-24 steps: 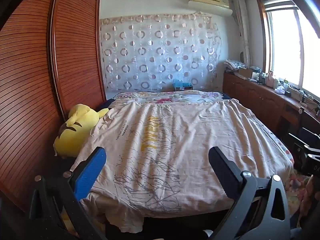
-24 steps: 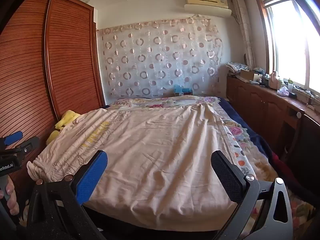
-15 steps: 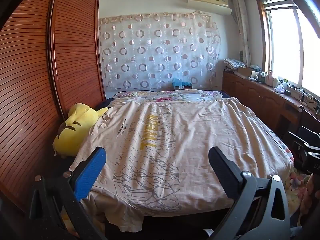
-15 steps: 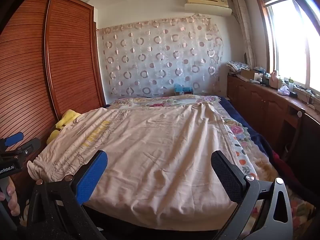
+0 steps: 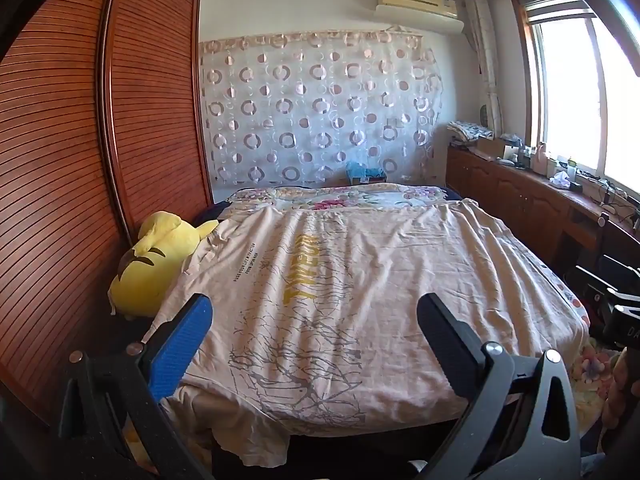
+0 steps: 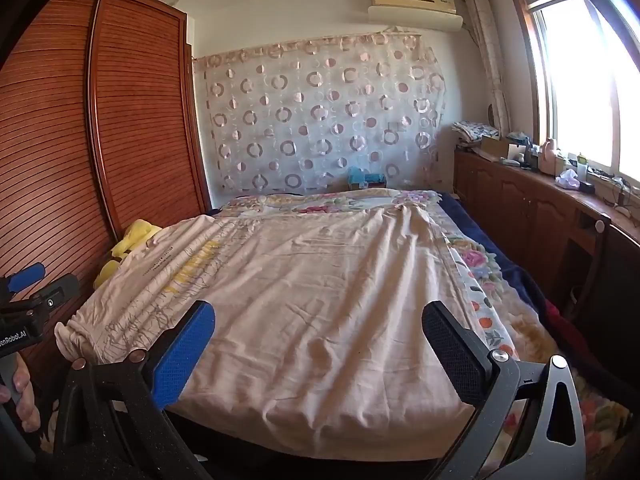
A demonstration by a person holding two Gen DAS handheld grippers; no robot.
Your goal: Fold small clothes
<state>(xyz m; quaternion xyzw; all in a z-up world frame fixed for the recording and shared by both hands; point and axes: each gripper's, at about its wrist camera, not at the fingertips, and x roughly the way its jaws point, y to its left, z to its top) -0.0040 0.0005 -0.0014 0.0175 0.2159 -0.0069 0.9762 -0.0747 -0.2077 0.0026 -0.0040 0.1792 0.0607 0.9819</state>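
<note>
Both the left gripper (image 5: 312,336) and right gripper (image 6: 318,344) hang spread wide, empty, short of the T-shirt (image 5: 340,292) ahead (hem draping off the edge); a shallow pinch could drag it askew.

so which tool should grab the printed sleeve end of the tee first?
Left, probably. The left tool hangs open over the t-shirt's printed end beside the yellow plush; the right tool faces the plain end.

The T-shirt's (image 5: 320,300) small black print (beside the yellow lettering) is too tiny to read.
</note>
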